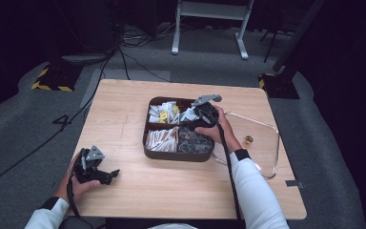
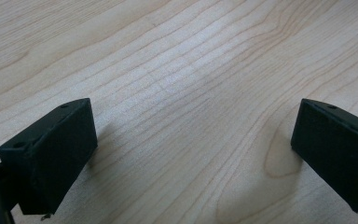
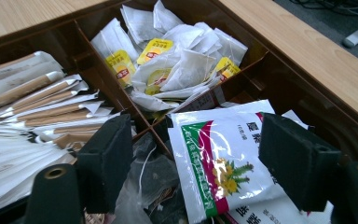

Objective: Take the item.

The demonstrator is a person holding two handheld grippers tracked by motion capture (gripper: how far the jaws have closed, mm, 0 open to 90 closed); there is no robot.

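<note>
Right gripper (image 3: 193, 161) of mine hangs with jaws apart over a white-green printed sachet (image 3: 219, 161) in the brown four-part plastic tray (image 3: 307, 95); yellow-tagged tea bags (image 3: 177, 60) lie behind it, at upper centre.

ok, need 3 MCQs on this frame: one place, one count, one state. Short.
1. Where is the right claw?
A. over the brown divided tray
B. on the floor
C. at the table's near left corner

2. How many compartments does the tray have?
A. two
B. four
C. six

3. What state is the left claw in?
A. shut on a tea bag
B. shut on nothing
C. open over bare table

Answers:
1. A: the high view puts it above the tray's far right section, with the white sachet between its jaws in the right gripper view.
2. B: crossed dividers make four sections.
3. C: the left gripper view shows its jaws wide apart with only wood between them.
</note>
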